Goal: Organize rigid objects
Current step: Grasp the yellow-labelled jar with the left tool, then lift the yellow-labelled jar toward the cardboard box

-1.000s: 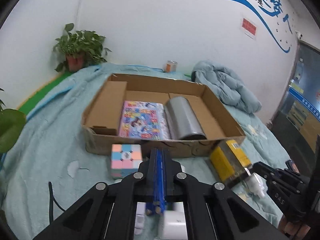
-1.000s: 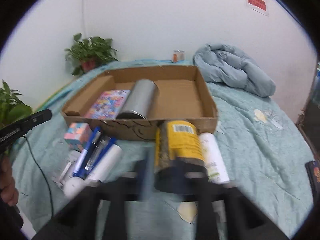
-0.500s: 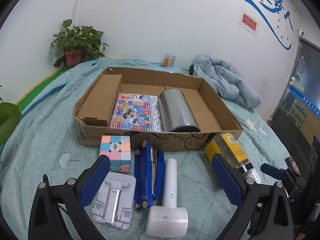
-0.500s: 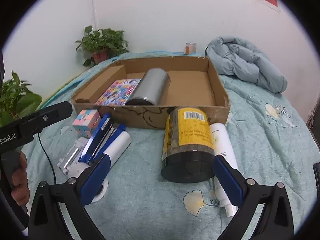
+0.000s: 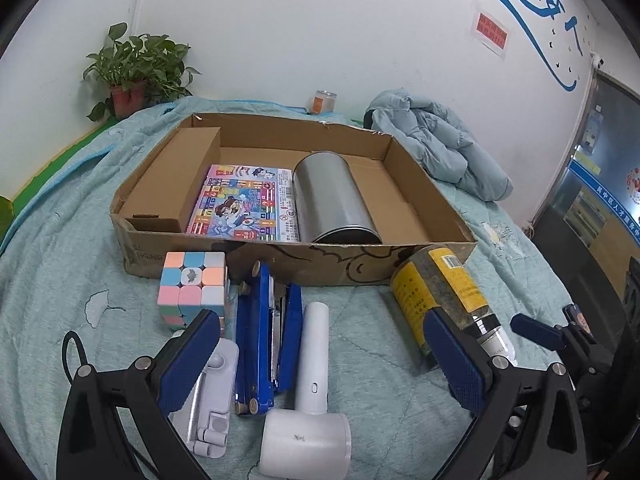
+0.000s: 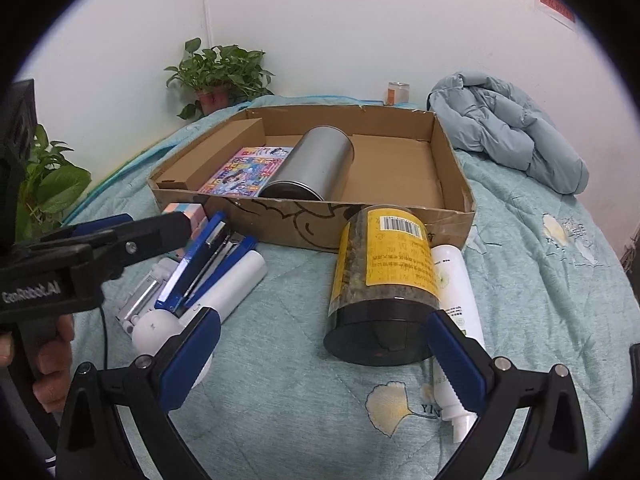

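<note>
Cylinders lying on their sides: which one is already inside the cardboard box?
The plain metal tin, lying beside the colourful booklet. The yellow-labelled jar and white bottle lie on the blanket outside the box.

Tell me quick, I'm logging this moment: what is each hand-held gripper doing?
Left hand-held gripper: open, jaws just spread, holding nothing.
Right hand-held gripper: open, jaws just spread, holding nothing.

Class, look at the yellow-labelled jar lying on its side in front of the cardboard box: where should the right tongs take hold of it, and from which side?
Grip the yellow-labelled jar across its round body, near the black lid end. Come from the near side, where the open right tongs already straddle that end. It lies on its side with its axis towards the cardboard box, so its curved flanks face the pads.
</note>
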Motion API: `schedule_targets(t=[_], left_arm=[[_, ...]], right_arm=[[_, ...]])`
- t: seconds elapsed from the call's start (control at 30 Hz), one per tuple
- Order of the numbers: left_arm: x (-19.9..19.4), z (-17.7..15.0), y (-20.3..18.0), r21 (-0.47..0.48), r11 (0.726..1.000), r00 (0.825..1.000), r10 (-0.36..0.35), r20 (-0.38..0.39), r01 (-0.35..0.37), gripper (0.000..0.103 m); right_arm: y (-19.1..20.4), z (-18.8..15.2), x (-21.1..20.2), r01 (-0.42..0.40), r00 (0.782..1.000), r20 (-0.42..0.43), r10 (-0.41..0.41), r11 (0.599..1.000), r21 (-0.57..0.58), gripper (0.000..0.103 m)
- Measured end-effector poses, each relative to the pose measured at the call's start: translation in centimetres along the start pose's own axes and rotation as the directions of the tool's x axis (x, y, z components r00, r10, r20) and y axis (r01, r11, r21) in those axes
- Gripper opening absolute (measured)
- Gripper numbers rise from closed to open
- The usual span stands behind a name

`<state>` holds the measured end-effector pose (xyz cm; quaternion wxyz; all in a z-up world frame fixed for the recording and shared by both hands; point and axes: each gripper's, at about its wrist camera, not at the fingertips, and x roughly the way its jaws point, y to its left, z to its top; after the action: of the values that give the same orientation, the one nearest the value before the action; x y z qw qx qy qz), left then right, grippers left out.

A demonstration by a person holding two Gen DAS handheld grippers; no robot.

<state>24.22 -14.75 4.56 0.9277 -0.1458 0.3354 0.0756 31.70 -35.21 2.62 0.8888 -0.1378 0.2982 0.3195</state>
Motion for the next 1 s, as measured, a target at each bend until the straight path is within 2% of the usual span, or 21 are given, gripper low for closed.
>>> schedule_targets(t=[0.07, 0.13, 0.23, 0.3, 0.37, 0.47, 0.53, 0.57, 0.6, 0.77, 0.83, 0.9, 0.97, 1.0], left_arm=[[0.5, 0.2, 0.2, -0.009, 0.999, 0.999, -0.045, -0.03, 0.045, 0.102], [1.0, 0.5, 0.5, -0.045, 0.992, 0.991, -0.123, -0.05, 0.12, 0.102], [2.0, 1.3, 0.3, -0.09, 0.974, 0.974, -0.214, -0.078, 0.207, 0.102], [2.9, 2.0, -0.3, -0.097, 0.957, 0.954, -0.281, -0.1, 0.272, 0.102], [4.0, 2.6, -1.1, -0.105, 0.946, 0.938, -0.319, -0.133, 0.306, 0.102], [6.4, 3.2, -2.5, -0.127, 0.926, 0.904, -0.375, -0.206, 0.355, 0.101], [7.6, 3.4, -3.3, -0.141, 0.911, 0.88, -0.41, -0.241, 0.386, 0.096], [8.2, 3.5, -3.5, -0.164, 0.907, 0.872, -0.419, -0.251, 0.389, 0.089], [8.6, 3.5, -3.7, -0.178, 0.905, 0.869, -0.422, -0.26, 0.386, 0.087], [11.1, 3.4, -5.3, -0.195, 0.896, 0.84, -0.442, -0.315, 0.398, 0.087], [12.2, 3.2, -5.9, -0.191, 0.899, 0.829, -0.438, -0.347, 0.395, 0.087], [12.9, 2.8, -6.4, -0.155, 0.921, 0.841, -0.39, -0.376, 0.358, 0.086], [13.5, 2.3, -6.6, -0.148, 0.928, 0.835, -0.372, -0.406, 0.342, 0.079], [13.7, 2.2, -6.6, -0.152, 0.926, 0.833, -0.376, -0.407, 0.344, 0.079]], right_arm=[[-0.4, 0.2, -0.5, -0.005, 0.999, 0.031, 0.005, 1.0, -0.009, 0.102], [-1.6, 0.5, -0.9, -0.027, 0.998, 0.054, 0.026, 0.999, 0.025, 0.102], [-4.6, 1.2, -0.1, -0.054, 0.999, 0.009, 0.054, 0.993, 0.109, 0.1], [-5.5, 1.4, 0.5, -0.056, 0.998, -0.028, 0.059, 0.992, 0.113, 0.097], [-5.9, 1.6, 1.3, -0.084, 0.994, -0.063, 0.092, 0.99, 0.113, 0.097], [-6.2, 2.0, 3.1, -0.118, 0.982, -0.126, 0.139, 0.98, 0.159, 0.093], [-6.2, 2.4, 4.0, -0.102, 0.981, -0.148, 0.128, 0.98, 0.171, 0.08], [-6.2, 2.3, 4.2, -0.085, 0.982, -0.155, 0.112, 0.982, 0.171, 0.076], [-6.1, 2.4, 4.5, -0.051, 0.983, -0.165, 0.077, 0.986, 0.16, 0.07], [-4.6, 2.1, 4.3, -0.011, 0.983, -0.183, 0.03, 0.994, 0.106, 0.07], [-4.3, 1.6, 3.9, -0.04, 0.98, -0.19, 0.062, 0.992, 0.12, 0.07], [-4.4, 1.0, 3.5, -0.09, 0.973, -0.199, 0.118, 0.985, 0.147, 0.07], [-4.8, 0.6, 3.2, -0.112, 0.969, -0.201, 0.146, 0.979, 0.172, 0.07], [-5.3, 0.3, 3.1, -0.127, 0.964, -0.204, 0.168, 0.971, 0.202, 0.07]])
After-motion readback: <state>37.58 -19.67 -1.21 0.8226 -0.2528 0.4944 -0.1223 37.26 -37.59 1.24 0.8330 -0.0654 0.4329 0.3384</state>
